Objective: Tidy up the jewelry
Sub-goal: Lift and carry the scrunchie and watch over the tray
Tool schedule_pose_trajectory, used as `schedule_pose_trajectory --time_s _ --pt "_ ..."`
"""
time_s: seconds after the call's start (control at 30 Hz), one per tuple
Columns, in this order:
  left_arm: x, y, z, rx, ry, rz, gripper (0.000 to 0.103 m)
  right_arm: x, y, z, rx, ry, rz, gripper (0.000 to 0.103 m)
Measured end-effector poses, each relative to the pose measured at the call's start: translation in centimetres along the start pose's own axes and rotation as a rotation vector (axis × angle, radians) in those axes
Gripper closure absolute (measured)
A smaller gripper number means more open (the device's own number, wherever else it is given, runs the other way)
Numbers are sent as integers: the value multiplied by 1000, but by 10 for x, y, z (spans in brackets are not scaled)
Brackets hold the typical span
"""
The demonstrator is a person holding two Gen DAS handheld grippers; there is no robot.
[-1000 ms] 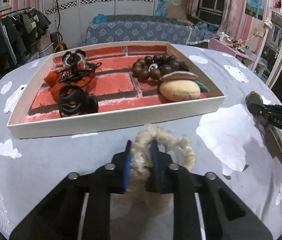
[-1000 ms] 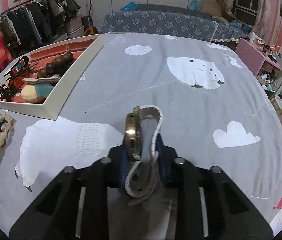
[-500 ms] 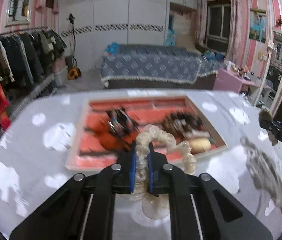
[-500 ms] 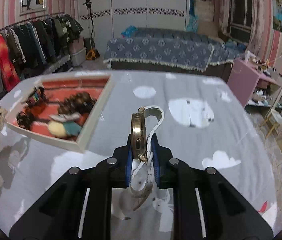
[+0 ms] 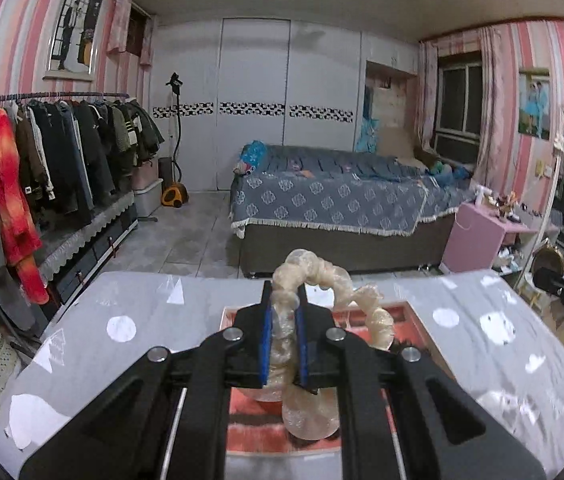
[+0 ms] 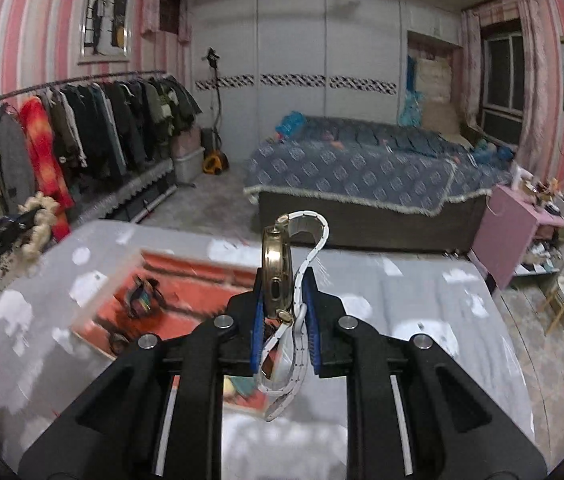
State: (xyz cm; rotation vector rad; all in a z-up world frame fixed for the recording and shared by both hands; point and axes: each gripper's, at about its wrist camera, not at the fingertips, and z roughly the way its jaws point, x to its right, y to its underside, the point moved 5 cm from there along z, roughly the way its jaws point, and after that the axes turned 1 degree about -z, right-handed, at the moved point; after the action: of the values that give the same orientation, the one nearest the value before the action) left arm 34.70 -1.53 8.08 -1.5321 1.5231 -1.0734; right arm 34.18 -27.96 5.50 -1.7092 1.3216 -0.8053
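Left gripper (image 5: 282, 346) clamped on the cream scrunchie (image 5: 323, 280); right gripper (image 6: 283, 322) clamped on the gold watch (image 6: 277, 270), white strap (image 6: 313, 248) looping out past the tips; both items held up off the grey table (image 5: 122, 344).

Step in hand, my read: carry both over the white tray (image 6: 104, 294) and set them down inside; best to come in over the rim, lower onto bare red lining (image 6: 198, 288), then let go, one hand at a time so the grippers don't cross; the dangling strap tail could catch the tray wall, so clear it first.

Scrunchie: pale, translucent, ruffled ring, soft, hangs loose to the right of the jaws; watch: round gold case held edge-on, thin perforated white band.

Further out, tray already holds dark hair pieces (image 6: 142, 296); rest blurred.
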Motion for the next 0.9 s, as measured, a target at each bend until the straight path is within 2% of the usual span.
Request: schedule_pose_trajectory --time_s 0.2,0.37,0.53,0.73,0.9 --pt "-5 -4 16 27 -38 24 93 -29 -21 26 7 -36 -5 85" --pt "-1 11 44 -11 -45 28 93 -48 -22 52 -5 -68 0 85" --pt "-4 33 73 -56 -49 28 93 -61 -4 89 -53 -81 -13 85" --pt "0 66 104 -137 -33 23 93 -55 24 125 -135 -73 -1 85" --pt "5 78 117 -168 -26 39 93 -53 42 147 -186 -52 2 85"
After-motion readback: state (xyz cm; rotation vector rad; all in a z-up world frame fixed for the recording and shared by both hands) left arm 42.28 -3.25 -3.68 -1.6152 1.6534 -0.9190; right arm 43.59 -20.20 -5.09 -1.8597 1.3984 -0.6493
